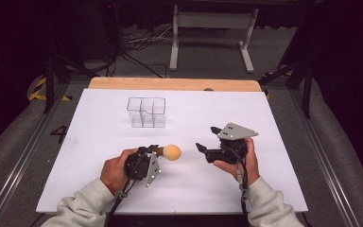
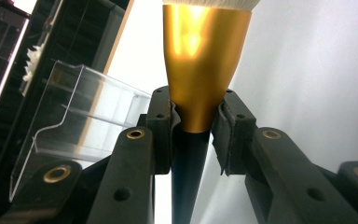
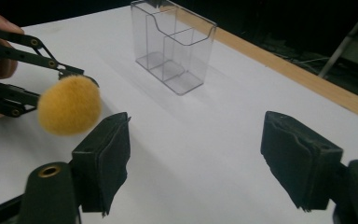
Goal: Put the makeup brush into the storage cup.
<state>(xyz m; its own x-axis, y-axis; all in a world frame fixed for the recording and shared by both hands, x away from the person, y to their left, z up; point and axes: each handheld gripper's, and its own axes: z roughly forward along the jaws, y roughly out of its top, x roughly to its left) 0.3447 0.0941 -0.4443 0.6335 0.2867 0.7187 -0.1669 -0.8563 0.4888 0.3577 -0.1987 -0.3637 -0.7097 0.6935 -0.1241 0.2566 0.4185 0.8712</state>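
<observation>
I've got a makeup brush (image 1: 169,152), fluffy orange-yellow head, gold ferrule, dark handle, lying roughly level just above the white counter (image 1: 99,142).

overhead forward-down, gripper views close — level

Readable text: only one mark found. High view: a large dark "4" on the grey floor strip (image 1: 59,134) just left of the tabletop (image 1: 123,198), approx. level w/ its middle; the digit lies slanted. No labels, brands or nos. legible on the tabletop's white sheet. Left tool view & right tool view: no writing legible. Yellow-black hazard striping (image 1: 38,90) on floor at far left: a sign, no text.
</observation>
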